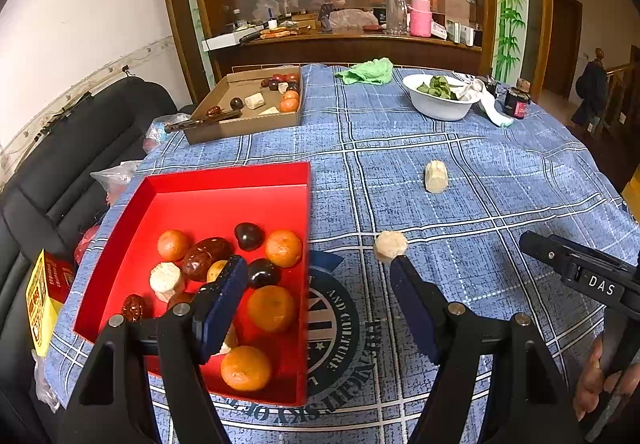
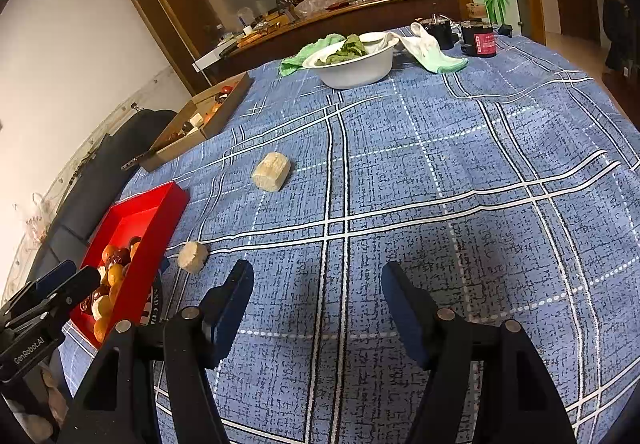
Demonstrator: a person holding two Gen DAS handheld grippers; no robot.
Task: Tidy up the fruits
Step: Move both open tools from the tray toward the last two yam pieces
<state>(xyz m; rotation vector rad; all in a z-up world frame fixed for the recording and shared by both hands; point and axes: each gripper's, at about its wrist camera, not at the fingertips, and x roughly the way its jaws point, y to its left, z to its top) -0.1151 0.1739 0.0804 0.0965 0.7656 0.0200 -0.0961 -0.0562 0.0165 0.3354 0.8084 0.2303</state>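
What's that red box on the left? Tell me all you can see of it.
The red box is a shallow, open-topped tray, looking like smooth cardboard, red inside and out. It lies flat on the blue checked cloth near the table's left edge. Inside, bunched toward the near end, are oranges, dark glossy fruits and pale chunks; the far end is bare. The open left claw hovers over its near right corner.

Left gripper (image 1: 318,272): fingers spread wide, nothing held between them, pointing toward 12 o'clock. Right gripper (image 2: 318,278): fingers likewise spread wide, nothing held. Person's hand (image 1: 600,380) grips the right gripper's handle at 4 o'clock in the left view.
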